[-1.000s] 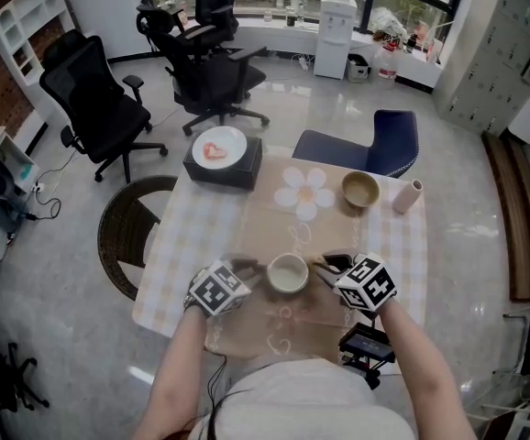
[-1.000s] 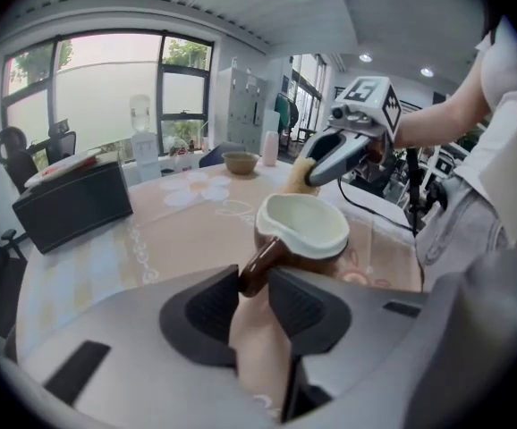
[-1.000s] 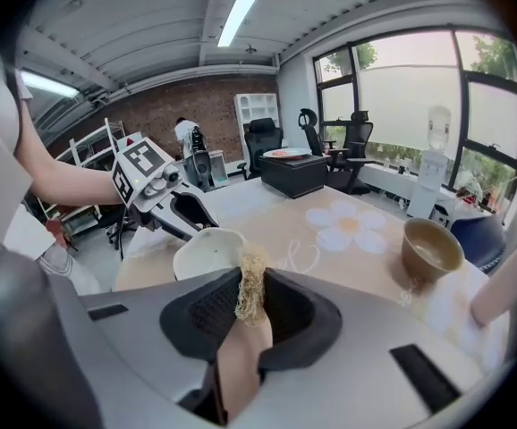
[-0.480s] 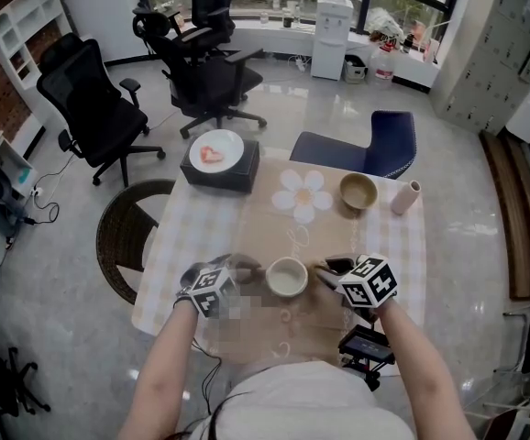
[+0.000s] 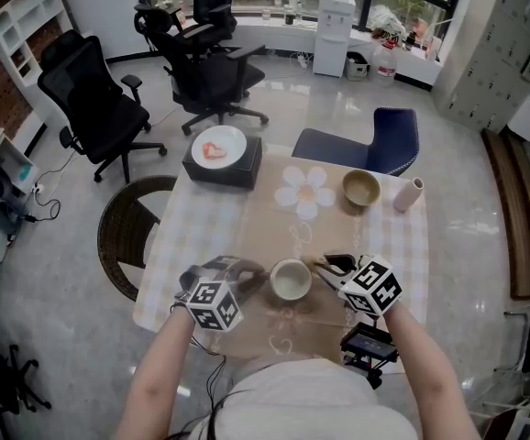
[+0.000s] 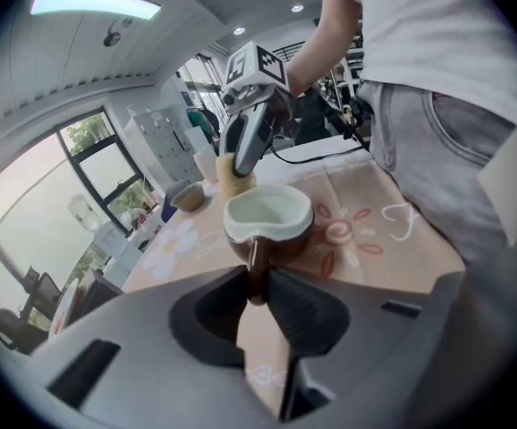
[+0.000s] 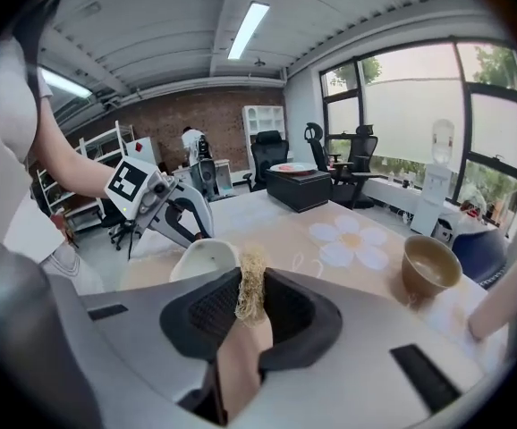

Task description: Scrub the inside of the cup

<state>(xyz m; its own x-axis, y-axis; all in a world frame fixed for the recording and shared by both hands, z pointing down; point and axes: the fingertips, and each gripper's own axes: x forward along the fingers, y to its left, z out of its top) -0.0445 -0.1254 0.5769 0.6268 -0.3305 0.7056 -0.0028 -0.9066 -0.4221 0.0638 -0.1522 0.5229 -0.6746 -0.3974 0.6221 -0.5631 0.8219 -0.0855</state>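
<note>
The cup [image 5: 291, 280], brown outside and white inside, stands on the tan cloth near the table's front edge. My left gripper [image 5: 252, 276] comes at it from the left. Its jaws have just been closing and now pinch the cup's brown handle [image 6: 255, 271]. The left gripper view shows the cup [image 6: 268, 221] just ahead with nothing in it. My right gripper [image 5: 329, 266] hovers just right of the cup, shut on a wooden-handled scrub brush [image 7: 245, 333]. The brush's straw-coloured bristles point toward the cup [image 7: 203, 259].
A tan bowl [image 5: 360, 188] and a small pale bottle [image 5: 408, 195] stand at the far right of the table. A black box with a white plate [image 5: 224, 154] is at the far left. A blue chair [image 5: 375, 145] and a wicker chair [image 5: 127, 232] flank the table.
My left gripper has rolled about its own axis, its marker cube swinging down toward the person, still at the cup's handle. The cup and the right gripper have hardly moved.
</note>
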